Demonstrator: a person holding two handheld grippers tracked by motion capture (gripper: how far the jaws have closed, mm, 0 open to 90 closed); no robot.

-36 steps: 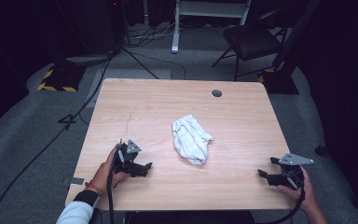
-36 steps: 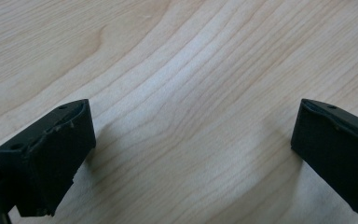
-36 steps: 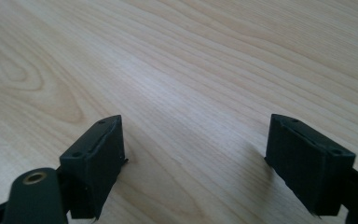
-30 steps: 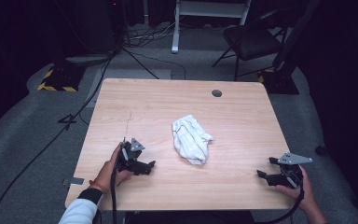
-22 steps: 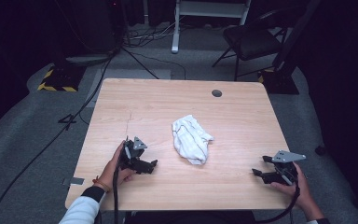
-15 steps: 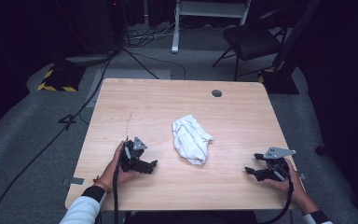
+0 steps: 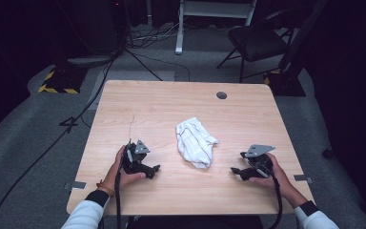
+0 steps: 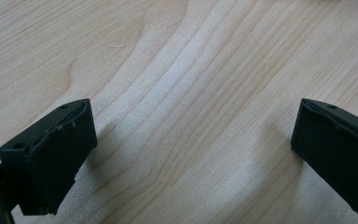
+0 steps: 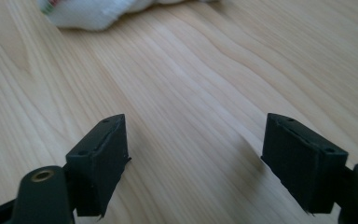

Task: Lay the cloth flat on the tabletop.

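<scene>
Table [image 7: 162, 105] wide, pale wood. White cloth [image 7: 195, 142] crumpled near its middle, between my two grippers, touching neither. Left gripper [image 7: 153, 169] low over bare wood, jaws wide, holding nothing. Right gripper [image 7: 234, 171] likewise wide, empty. In right gripper view, cloth cut off at top edge, blurred; coloured speck there, possibly label.

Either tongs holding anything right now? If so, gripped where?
Nothing held. Left tongs and right tongs both stand open over bare table; the white cloth lies crumpled between them, untouched.
</scene>
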